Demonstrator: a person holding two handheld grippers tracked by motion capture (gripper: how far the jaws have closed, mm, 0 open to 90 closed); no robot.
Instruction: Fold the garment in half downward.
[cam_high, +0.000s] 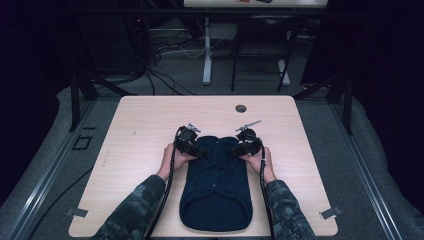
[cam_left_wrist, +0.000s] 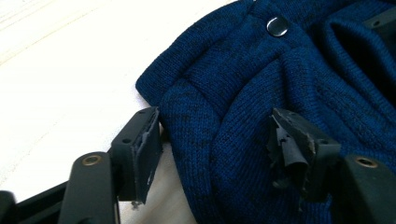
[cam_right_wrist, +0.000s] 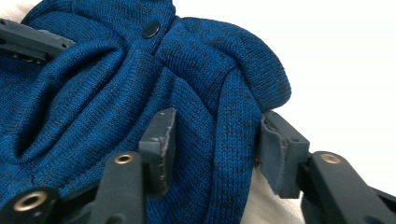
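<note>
A light wood counter (cam_high: 150, 130) with rounded corners sits on grey carpeted floor (cam_high: 385, 165). A small round dark hole (cam_high: 241, 108) lies near its far edge, right of centre. Two metal brackets (cam_high: 76, 212) stick out at its near corners. Beyond it stand a white table leg (cam_high: 207, 50) and a dark chair frame (cam_high: 260, 50), with black cables (cam_high: 160, 75) tangled on the floor. Black posts (cam_high: 75, 95) rise at both sides.

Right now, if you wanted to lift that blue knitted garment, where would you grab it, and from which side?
Probably at the two bunched folds at its far end. The blue knitted garment lies flat on the table, but there the knit stands up in thick ridges. The left gripper and right gripper, coming in from either side, already straddle one ridge each, jaws open.
</note>
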